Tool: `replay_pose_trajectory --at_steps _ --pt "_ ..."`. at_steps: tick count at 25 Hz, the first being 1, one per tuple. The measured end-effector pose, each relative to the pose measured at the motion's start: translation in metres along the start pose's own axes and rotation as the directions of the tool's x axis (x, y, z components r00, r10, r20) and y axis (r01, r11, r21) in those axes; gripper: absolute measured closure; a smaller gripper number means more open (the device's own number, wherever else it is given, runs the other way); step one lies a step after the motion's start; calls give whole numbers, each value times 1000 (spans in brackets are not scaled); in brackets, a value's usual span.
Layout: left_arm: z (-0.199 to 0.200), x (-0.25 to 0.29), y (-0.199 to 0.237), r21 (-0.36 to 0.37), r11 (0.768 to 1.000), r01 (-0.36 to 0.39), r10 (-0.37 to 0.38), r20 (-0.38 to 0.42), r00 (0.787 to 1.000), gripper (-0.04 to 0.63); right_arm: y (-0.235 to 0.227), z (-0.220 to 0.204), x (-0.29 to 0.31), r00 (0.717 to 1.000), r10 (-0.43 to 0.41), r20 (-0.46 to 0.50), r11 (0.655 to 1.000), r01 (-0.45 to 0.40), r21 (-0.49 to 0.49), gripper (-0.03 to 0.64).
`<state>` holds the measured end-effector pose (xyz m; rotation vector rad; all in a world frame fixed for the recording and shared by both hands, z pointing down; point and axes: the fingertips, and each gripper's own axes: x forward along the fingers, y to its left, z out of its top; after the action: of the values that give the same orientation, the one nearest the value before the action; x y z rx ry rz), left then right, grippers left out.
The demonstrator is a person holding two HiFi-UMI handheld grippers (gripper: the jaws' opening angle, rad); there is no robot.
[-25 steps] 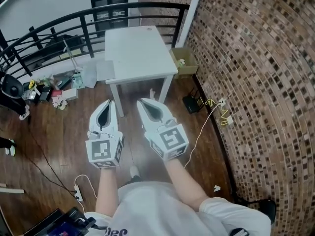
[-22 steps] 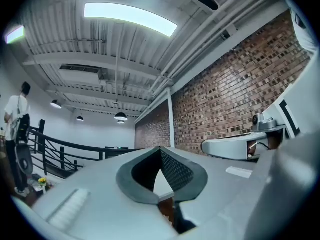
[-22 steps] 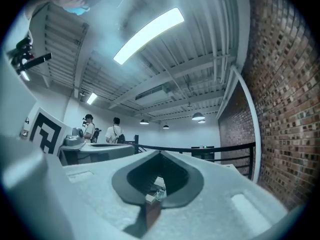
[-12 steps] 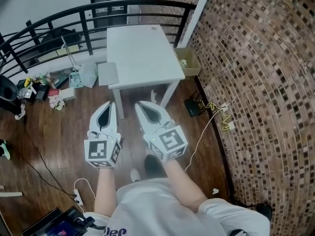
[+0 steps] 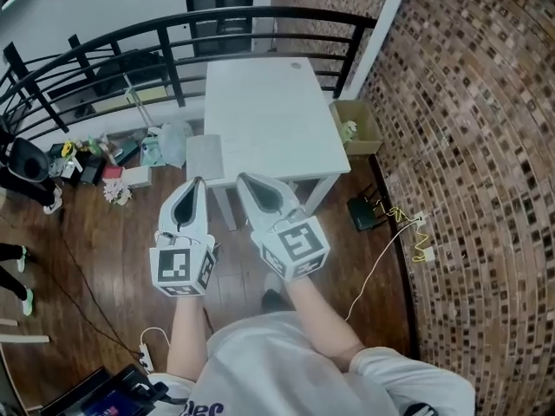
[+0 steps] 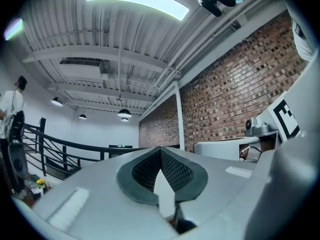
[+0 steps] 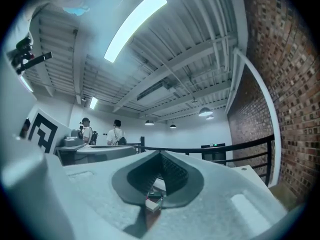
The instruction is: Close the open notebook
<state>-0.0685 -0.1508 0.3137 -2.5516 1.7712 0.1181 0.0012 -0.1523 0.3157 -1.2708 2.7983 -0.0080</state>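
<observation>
Left gripper [image 5: 197, 183] and right gripper [image 5: 245, 180], jaws closed on nothing, near white bench [image 5: 269, 120], two people [image 7: 118, 134] visible only in right gripper view

A white table [image 5: 270, 120] stands on a dark wooden floor [image 5: 95, 241] strewn with clutter [image 5: 108, 167].

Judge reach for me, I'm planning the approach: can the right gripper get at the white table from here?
Probably yes. The right gripper, jaws together, points at the near edge of the white table, and nothing stands between them in the head view.
</observation>
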Motion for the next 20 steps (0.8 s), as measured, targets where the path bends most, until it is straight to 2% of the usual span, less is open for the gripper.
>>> replay_pose_trajectory --at_steps 7,13,20 --pt "-9 75 6 -2 1000 -14 14 -25 1000 580 -66 -3 45 999 35 -7 999 -35 4 626" --pt "-27 108 14 -4 999 -41 41 -64 997 580 -74 -29 74 991 122 -55 991 -119 56 626" --pt "-34 154 57 -17 999 -37 36 -60 998 580 -109 -30 124 995 85 -47 996 -83 36 626"
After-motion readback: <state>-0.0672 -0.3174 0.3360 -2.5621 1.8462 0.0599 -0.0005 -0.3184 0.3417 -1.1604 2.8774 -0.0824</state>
